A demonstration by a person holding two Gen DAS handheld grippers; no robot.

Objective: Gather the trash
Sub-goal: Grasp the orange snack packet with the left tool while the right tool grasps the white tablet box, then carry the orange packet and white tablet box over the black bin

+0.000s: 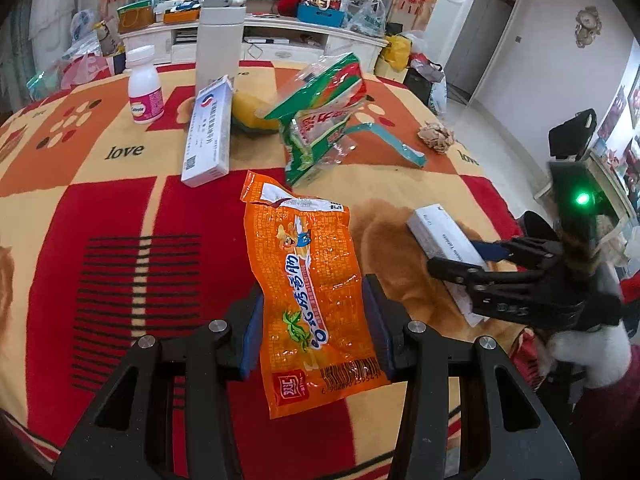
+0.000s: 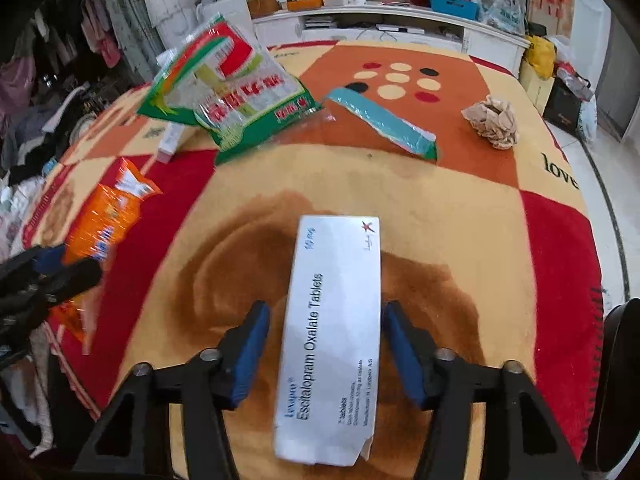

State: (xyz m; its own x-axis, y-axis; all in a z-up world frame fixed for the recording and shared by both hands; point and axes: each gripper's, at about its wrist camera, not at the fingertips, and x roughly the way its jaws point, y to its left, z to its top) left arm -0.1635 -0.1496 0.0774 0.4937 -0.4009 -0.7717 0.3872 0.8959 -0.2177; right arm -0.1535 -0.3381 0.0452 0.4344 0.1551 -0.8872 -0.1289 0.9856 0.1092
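My left gripper (image 1: pixel 312 320) is open, its blue pads on either side of an orange snack wrapper (image 1: pixel 304 288) that lies flat on the blanket-covered table (image 1: pixel 120 208); the pads sit at the wrapper's edges. My right gripper (image 2: pixel 325 344) is open around a white tablet box (image 2: pixel 332 332) lying on the blanket, with small gaps at both pads. The right gripper also shows in the left wrist view (image 1: pixel 472 264) over that box (image 1: pixel 444 236). The orange wrapper shows blurred in the right wrist view (image 2: pixel 104 220).
A green and red plastic bag (image 1: pixel 320 112), a teal strip (image 1: pixel 396 140), a crumpled paper ball (image 1: pixel 436 136), a second white box (image 1: pixel 208 132), a pink-labelled bottle (image 1: pixel 144 88) and a tall white flask (image 1: pixel 218 36) lie farther back. A cluttered shelf stands behind.
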